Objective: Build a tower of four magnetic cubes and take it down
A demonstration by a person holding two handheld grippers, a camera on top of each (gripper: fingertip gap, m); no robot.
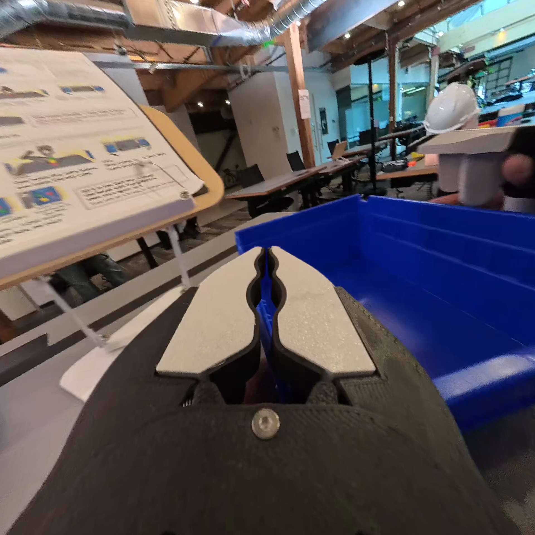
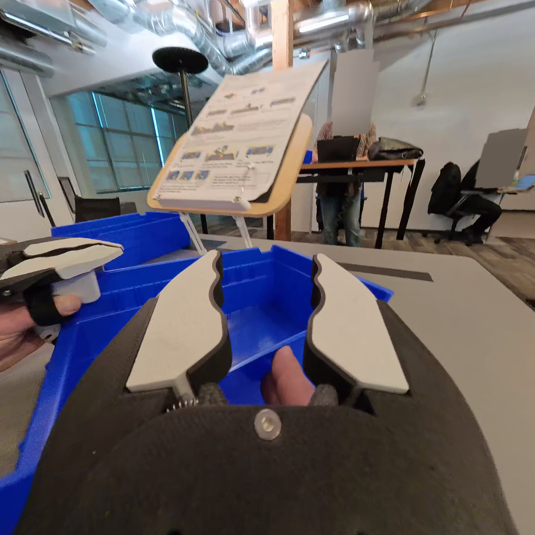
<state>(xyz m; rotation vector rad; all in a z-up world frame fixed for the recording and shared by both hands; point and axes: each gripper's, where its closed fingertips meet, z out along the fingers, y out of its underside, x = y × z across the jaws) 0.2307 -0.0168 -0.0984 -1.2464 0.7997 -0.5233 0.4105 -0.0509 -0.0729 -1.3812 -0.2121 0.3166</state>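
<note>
Blue bin [image 2: 121,307] lying under both tools, no magnetic cubes showing in either view, so not telling which way they lie or point. Going left to right: left tool [image 1: 266,253] hovering pressed closed on nothing, right tool [image 2: 267,267] spread wide and empty, pointing over the bin's far end toward the paper stand [image 2: 231,150].

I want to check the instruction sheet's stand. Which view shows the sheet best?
The right wrist view: the instruction sheet shows whole on its tilted wooden board. The left wrist view shows it close, blurred and cut off at the left edge.
</note>
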